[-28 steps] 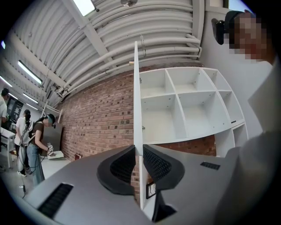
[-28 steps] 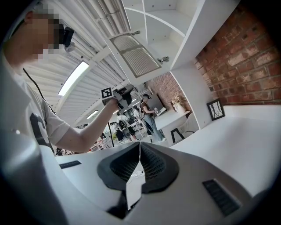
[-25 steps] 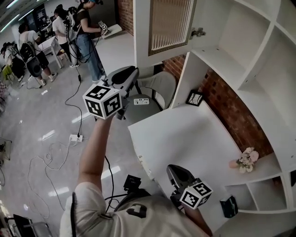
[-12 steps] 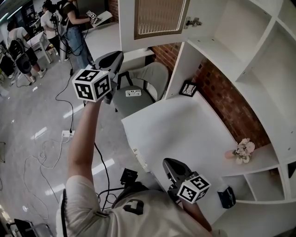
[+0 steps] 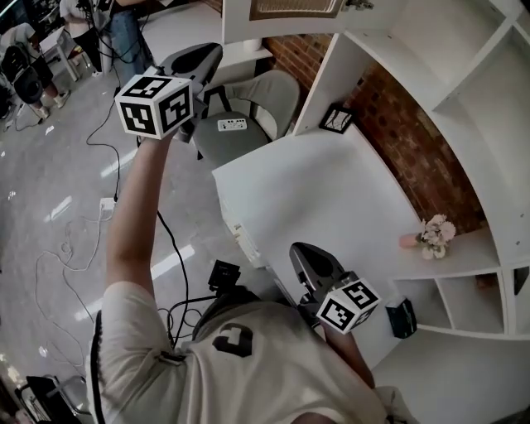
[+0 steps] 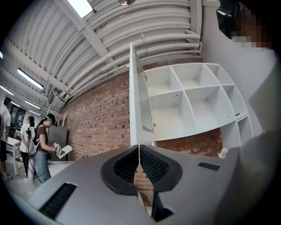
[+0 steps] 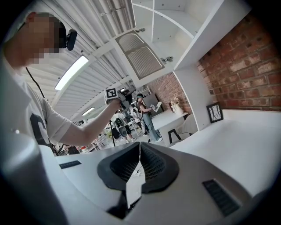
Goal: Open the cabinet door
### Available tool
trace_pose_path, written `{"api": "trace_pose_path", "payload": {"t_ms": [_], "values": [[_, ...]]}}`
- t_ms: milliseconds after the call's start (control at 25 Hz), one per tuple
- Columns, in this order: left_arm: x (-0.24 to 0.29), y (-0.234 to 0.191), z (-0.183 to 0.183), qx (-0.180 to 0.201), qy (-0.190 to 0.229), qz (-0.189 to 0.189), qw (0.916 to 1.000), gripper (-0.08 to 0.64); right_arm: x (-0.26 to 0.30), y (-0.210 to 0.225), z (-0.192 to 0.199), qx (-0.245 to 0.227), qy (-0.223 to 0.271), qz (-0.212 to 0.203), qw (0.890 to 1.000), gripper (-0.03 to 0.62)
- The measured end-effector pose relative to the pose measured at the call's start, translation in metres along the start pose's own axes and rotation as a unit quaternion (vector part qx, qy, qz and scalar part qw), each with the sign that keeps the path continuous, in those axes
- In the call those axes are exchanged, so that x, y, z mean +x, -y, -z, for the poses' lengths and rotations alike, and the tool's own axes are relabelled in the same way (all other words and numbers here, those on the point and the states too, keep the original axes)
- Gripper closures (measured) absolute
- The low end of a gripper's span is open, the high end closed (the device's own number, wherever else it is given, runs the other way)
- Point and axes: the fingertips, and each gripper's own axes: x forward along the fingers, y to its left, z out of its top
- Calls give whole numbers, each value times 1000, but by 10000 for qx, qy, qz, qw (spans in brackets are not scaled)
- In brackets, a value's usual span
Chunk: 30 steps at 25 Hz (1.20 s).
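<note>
the flat white cabinet door [image 6: 134, 101] with a slatted panel is hanging open, mostly cut off in the head view. the left hand-held gripper [image 6: 139, 148] and the right hand-held gripper [image 7: 139, 147] are pressing their ribbed black pads [image 6: 153, 165] together, empty.

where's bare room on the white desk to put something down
Almost the whole desk top is bare, from the picture frame at the back corner to the near edge. The shelf with the flowers is tighter.

Cab. door [image 5: 281, 25] mostly off-frame.
</note>
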Motion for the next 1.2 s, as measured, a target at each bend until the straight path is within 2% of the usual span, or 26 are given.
{"api": "trace_pose_path", "payload": {"t_ms": [360,640,880,1200], "values": [[-44,41,8,252,-164,583,9978,537,3,-12,-6,-219,24,-53,9997,566],[-85,97,23,453,-312,1321,9897,543,9,-25,-2,-329,-96,-96,9994,566],[-115,136,53,52,-499,1763,9831,543,7,-31,1,-343,-71,37,9994,566],[-146,187,96,-1036,-778,2274,9651,543,1,-35,5,-356,88,320,9988,566]]}}
